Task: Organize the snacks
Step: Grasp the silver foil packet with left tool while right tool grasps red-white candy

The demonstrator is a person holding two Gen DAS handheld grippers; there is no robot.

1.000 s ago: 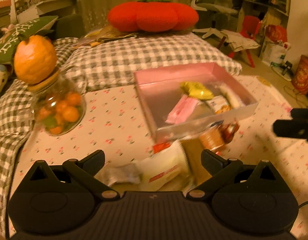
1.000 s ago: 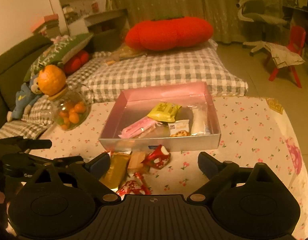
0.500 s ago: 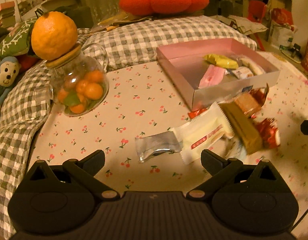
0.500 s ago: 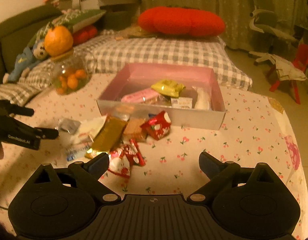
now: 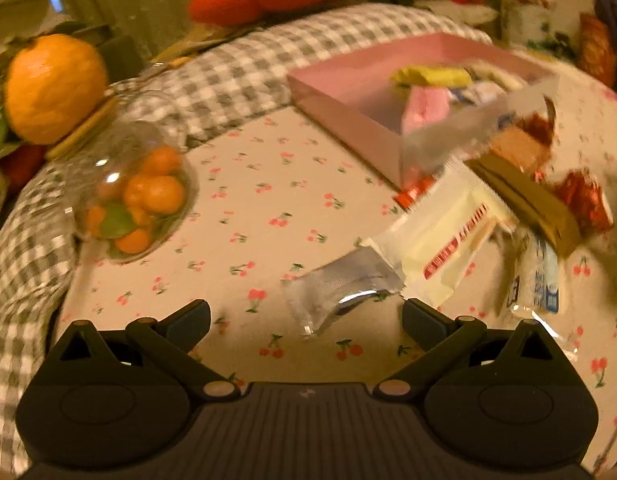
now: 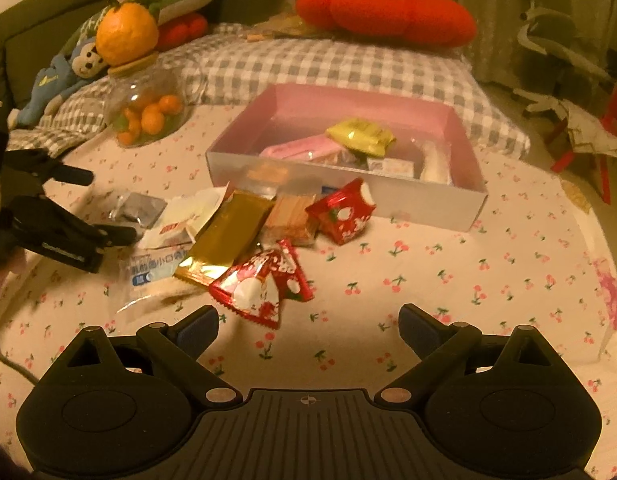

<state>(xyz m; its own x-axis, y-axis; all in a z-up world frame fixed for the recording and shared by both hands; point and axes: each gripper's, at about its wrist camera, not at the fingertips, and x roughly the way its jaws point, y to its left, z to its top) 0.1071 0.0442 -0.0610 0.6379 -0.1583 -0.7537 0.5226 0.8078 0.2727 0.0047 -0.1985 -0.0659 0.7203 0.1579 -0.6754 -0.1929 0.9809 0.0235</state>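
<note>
A pink box (image 6: pixel 360 112) (image 5: pixel 348 76) on the cherry-print table holds a yellow packet (image 6: pixel 360 136), a pink packet (image 6: pixel 300 148) and others. Loose snacks lie in front of it: a silver packet (image 5: pixel 340 288) (image 6: pixel 138 208), a white packet (image 5: pixel 436 240) (image 6: pixel 180 220), a gold bar (image 6: pixel 228 236) (image 5: pixel 528 200) and red wrappers (image 6: pixel 264 284). My left gripper (image 5: pixel 306 316) is open just short of the silver packet; it also shows at the left of the right wrist view (image 6: pixel 100 208). My right gripper (image 6: pixel 308 324) is open, empty, just short of the nearest red wrapper.
A glass jar of small oranges (image 5: pixel 136 196) (image 6: pixel 144 108) topped by a big orange (image 5: pixel 52 88) stands at the table's left. Behind lie a checked cushion (image 6: pixel 348 64), a red pillow (image 6: pixel 384 12) and a monkey toy (image 6: pixel 64 76). Chairs (image 6: pixel 580 120) stand at the right.
Both grippers have come down and closer to the snack pile. The left one swung left from the box towards the silver packet. Both stayed open.
</note>
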